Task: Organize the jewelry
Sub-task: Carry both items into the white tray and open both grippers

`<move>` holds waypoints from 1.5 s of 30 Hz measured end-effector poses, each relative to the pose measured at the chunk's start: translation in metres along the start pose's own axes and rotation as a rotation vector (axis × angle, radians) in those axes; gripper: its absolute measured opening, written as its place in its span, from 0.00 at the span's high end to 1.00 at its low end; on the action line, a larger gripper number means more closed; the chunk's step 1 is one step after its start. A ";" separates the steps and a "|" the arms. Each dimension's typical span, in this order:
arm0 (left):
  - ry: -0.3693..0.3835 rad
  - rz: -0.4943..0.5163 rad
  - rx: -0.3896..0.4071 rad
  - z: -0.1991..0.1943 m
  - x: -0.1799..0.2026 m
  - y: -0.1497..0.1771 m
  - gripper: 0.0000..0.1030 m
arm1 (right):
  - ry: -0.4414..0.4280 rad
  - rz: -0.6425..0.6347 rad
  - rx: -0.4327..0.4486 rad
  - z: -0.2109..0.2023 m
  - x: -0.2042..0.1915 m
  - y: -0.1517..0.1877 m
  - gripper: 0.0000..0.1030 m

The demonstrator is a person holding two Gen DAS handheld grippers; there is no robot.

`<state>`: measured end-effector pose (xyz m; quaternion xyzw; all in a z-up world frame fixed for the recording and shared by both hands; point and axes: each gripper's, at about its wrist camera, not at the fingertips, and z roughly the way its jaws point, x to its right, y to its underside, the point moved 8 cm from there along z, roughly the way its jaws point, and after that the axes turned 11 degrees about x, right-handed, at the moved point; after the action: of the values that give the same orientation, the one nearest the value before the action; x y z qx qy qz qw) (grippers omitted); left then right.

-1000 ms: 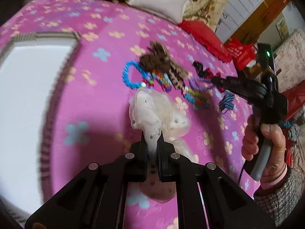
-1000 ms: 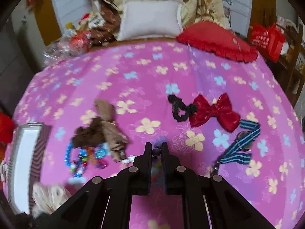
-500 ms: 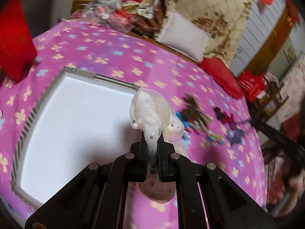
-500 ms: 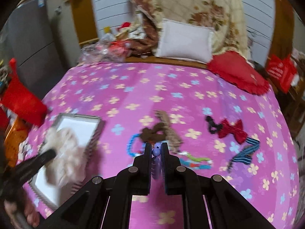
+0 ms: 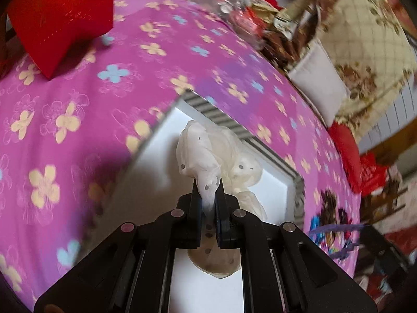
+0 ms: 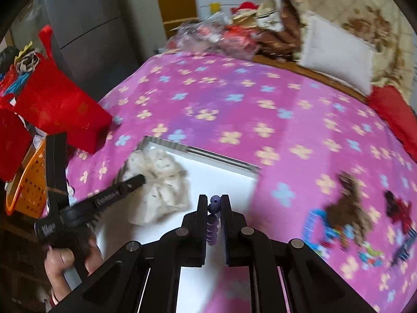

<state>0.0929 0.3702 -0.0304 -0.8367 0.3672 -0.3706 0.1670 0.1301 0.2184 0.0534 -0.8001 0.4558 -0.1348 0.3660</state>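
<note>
Looking from the biggest thing down: my white tray, striped along its rim, lies on the pink flowered bedspread, and apart from what I carry over it, its white floor shows nothing lying in it yet, though my own grippers hide part of it

Next in size is the cream dotted scrunchie. It is gauzy, puffy fabric, so I judge it almost weightless and fully soft; it crushes rather than breaks and will flop wherever I let go. My left gripper has its jaws pressed together on a gathered fold of it, which is the right hold, since the puffed body would only squash and slip. In the right wrist view it hangs over the tray's far left corner

Smallest is the purple bead bracelet, pinched between the closed jaws of my right gripper above the tray's near part. Beads are hard, round and slippery, so I judge the grip safest across the strand, between beads

Other hair bows and bracelets lie on the bedspread, well right of the tray
</note>
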 end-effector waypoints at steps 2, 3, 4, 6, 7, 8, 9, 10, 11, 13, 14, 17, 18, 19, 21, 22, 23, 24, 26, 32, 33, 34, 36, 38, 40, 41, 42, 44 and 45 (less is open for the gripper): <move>-0.025 -0.019 0.013 0.005 -0.010 -0.007 0.94 | -0.012 -0.003 -0.003 0.020 -0.013 -0.006 0.92; -0.033 -0.023 0.019 0.006 -0.012 -0.009 0.94 | -0.017 -0.003 -0.006 0.030 -0.019 -0.007 0.92; -0.040 -0.027 0.025 0.007 -0.014 -0.011 0.94 | -0.016 -0.003 -0.014 0.039 -0.021 -0.006 0.92; -0.043 -0.033 0.030 0.008 -0.015 -0.013 0.94 | -0.007 -0.006 -0.036 0.054 -0.023 -0.002 0.92; -0.050 -0.026 0.034 0.008 -0.015 -0.013 0.94 | 0.004 -0.007 -0.049 0.061 -0.020 0.002 0.92; -0.061 -0.013 0.037 0.008 -0.015 -0.013 0.92 | 0.019 -0.007 -0.057 0.067 -0.018 0.004 0.92; -0.069 -0.003 0.040 0.008 -0.014 -0.013 0.92 | 0.031 -0.004 -0.063 0.072 -0.014 0.008 0.92; -0.077 0.008 0.044 0.008 -0.014 -0.013 0.92 | 0.035 0.004 -0.074 0.076 -0.010 0.011 0.92; -0.085 0.013 0.049 0.006 -0.014 -0.013 0.91 | 0.040 0.014 -0.084 0.078 -0.005 0.014 0.92; -0.089 0.011 0.053 0.006 -0.015 -0.013 0.87 | 0.046 0.033 -0.107 0.083 0.002 0.020 0.92; -0.091 0.009 0.058 0.004 -0.015 -0.014 0.82 | 0.045 0.039 -0.117 0.084 0.005 0.022 0.92; -0.097 0.005 0.072 0.000 -0.017 -0.015 0.65 | 0.069 0.022 -0.121 0.085 0.013 0.026 0.90; -0.093 0.003 0.077 -0.001 -0.017 -0.015 0.62 | 0.078 0.013 -0.118 0.084 0.015 0.026 0.86; -0.089 0.000 0.081 -0.003 -0.017 -0.015 0.59 | 0.084 0.006 -0.112 0.083 0.016 0.025 0.82; -0.086 0.008 0.088 -0.006 -0.014 -0.015 0.58 | 0.094 -0.005 -0.086 0.078 0.018 0.022 0.62; -0.087 0.014 0.091 -0.007 -0.013 -0.015 0.58 | 0.102 -0.012 -0.070 0.075 0.020 0.021 0.58; -0.089 0.023 0.095 -0.009 -0.011 -0.015 0.57 | 0.110 -0.020 -0.056 0.071 0.021 0.020 0.57; -0.092 0.030 0.099 -0.011 -0.010 -0.015 0.57 | 0.115 -0.028 -0.048 0.068 0.021 0.019 0.57; -0.097 0.048 0.107 -0.014 -0.007 -0.014 0.56 | 0.116 -0.036 -0.038 0.059 0.023 0.019 0.57; -0.100 0.100 0.120 -0.030 0.008 -0.006 0.55 | 0.143 0.001 -0.011 0.019 0.052 0.041 0.57; -0.099 0.109 0.120 -0.033 0.012 -0.004 0.55 | 0.147 0.015 -0.010 0.012 0.060 0.046 0.57; -0.095 0.123 0.121 -0.036 0.017 -0.001 0.55 | 0.154 0.039 -0.011 0.002 0.072 0.054 0.57; -0.085 0.157 0.121 -0.043 0.030 0.007 0.55 | 0.166 0.080 -0.013 -0.015 0.093 0.069 0.57; -0.071 0.198 0.118 -0.049 0.044 0.017 0.55 | 0.191 0.129 -0.012 -0.037 0.122 0.088 0.57; -0.042 0.256 0.117 -0.060 0.066 0.032 0.54 | 0.224 0.168 -0.009 -0.058 0.150 0.105 0.57; -0.030 0.282 0.113 -0.064 0.076 0.040 0.54 | 0.245 0.191 -0.009 -0.070 0.167 0.115 0.57; -0.014 0.305 0.108 -0.068 0.086 0.049 0.54 | 0.260 0.212 -0.010 -0.079 0.180 0.123 0.57; 0.033 0.347 0.098 -0.077 0.109 0.067 0.50 | 0.293 0.271 -0.014 -0.100 0.211 0.143 0.57; 0.058 0.373 0.091 -0.080 0.123 0.080 0.48 | 0.302 0.303 -0.014 -0.111 0.225 0.152 0.57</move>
<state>0.0503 0.2248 0.0409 -0.7348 0.5033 -0.3733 0.2597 0.0966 -0.0677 -0.0035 -0.6956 0.6216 -0.1934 0.3038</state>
